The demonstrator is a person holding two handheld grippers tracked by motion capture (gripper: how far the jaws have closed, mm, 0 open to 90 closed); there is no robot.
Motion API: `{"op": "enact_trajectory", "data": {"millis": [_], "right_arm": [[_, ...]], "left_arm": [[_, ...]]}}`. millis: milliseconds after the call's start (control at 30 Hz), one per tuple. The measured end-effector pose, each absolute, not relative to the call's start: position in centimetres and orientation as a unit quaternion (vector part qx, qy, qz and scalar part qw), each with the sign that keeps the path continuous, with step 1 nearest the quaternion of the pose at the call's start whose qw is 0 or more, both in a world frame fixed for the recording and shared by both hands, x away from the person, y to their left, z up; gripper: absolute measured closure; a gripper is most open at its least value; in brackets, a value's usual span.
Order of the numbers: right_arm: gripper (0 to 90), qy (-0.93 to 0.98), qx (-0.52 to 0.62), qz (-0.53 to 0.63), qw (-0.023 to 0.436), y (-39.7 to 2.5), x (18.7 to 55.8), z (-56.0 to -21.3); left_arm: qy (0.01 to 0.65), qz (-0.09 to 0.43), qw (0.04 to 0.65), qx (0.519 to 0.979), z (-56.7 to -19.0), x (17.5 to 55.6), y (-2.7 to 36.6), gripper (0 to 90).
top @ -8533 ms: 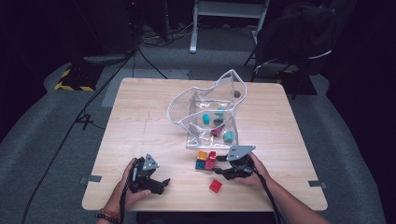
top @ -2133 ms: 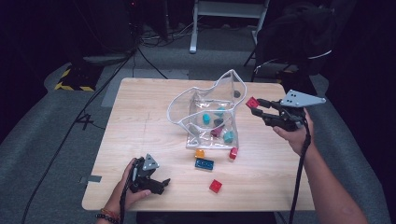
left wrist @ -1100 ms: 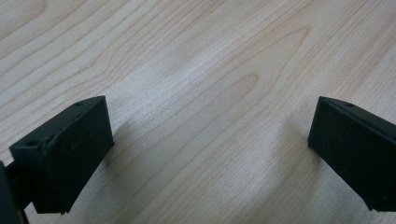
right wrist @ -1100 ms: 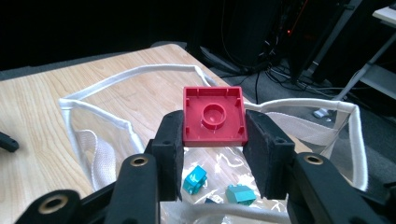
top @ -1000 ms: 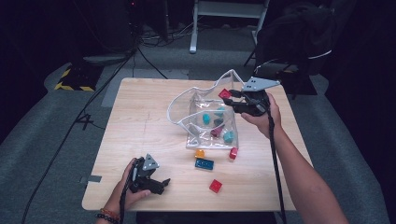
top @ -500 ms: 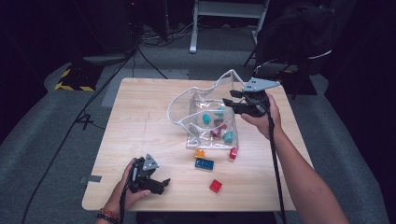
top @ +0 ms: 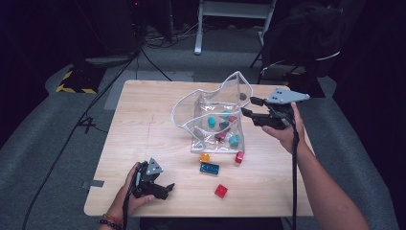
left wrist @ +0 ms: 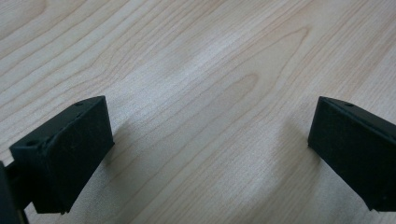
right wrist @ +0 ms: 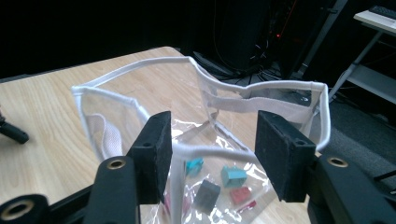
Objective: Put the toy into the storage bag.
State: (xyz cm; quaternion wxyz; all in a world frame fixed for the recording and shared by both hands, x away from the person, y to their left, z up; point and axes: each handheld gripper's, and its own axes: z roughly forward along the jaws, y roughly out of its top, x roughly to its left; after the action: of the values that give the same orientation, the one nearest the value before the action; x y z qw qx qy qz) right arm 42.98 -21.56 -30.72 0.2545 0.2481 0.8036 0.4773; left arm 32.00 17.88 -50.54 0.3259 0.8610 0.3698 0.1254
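My right claw [top: 249, 106] hangs with its jaws apart and empty, just off the rim of the clear bag [top: 213, 112]; in the right gripper view the bag [right wrist: 205, 116] gapes straight ahead of the jaws, with a red block [right wrist: 239, 194] lying on its floor beyond them among teal and grey ones; I judge that one dropped, so the next pick lies back toward me. The loose blocks lie below and behind this claw on the desk [top: 143, 120]: a red one [top: 239, 156] nearest, then orange [top: 205, 157], blue [top: 209, 168], its long axis across the desk, and another red [top: 220, 190]; my left claw [top: 160, 190] rests wide open on the wood, roughly as near that last red.
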Motion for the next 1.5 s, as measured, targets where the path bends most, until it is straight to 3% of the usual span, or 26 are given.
{"op": "enact_trajectory", "data": {"millis": [333, 733, 1167, 1500], "right_arm": [[44.6, 0.804, 0.249, 0.477, 0.253, -24.2, 40.8, -33.1], [41.7, 0.825, 0.254, 0.451, 0.226, -24.9, 39.0, -38.6], [40.8, 0.857, 0.262, 0.405, 0.184, -23.8, 39.0, -45.6], [40.1, 0.871, 0.273, 0.377, 0.159, -23.1, 40.0, -49.0]], "left_arm": [[0.370, 0.125, 0.326, 0.861, -50.5, 32.0, 17.9, 0.2], [0.370, 0.125, 0.326, 0.861, -50.5, 32.0, 17.9, 0.2], [0.370, 0.125, 0.326, 0.861, -50.5, 32.0, 17.9, 0.2], [0.370, 0.125, 0.326, 0.861, -50.5, 32.0, 17.9, 0.2]]}}
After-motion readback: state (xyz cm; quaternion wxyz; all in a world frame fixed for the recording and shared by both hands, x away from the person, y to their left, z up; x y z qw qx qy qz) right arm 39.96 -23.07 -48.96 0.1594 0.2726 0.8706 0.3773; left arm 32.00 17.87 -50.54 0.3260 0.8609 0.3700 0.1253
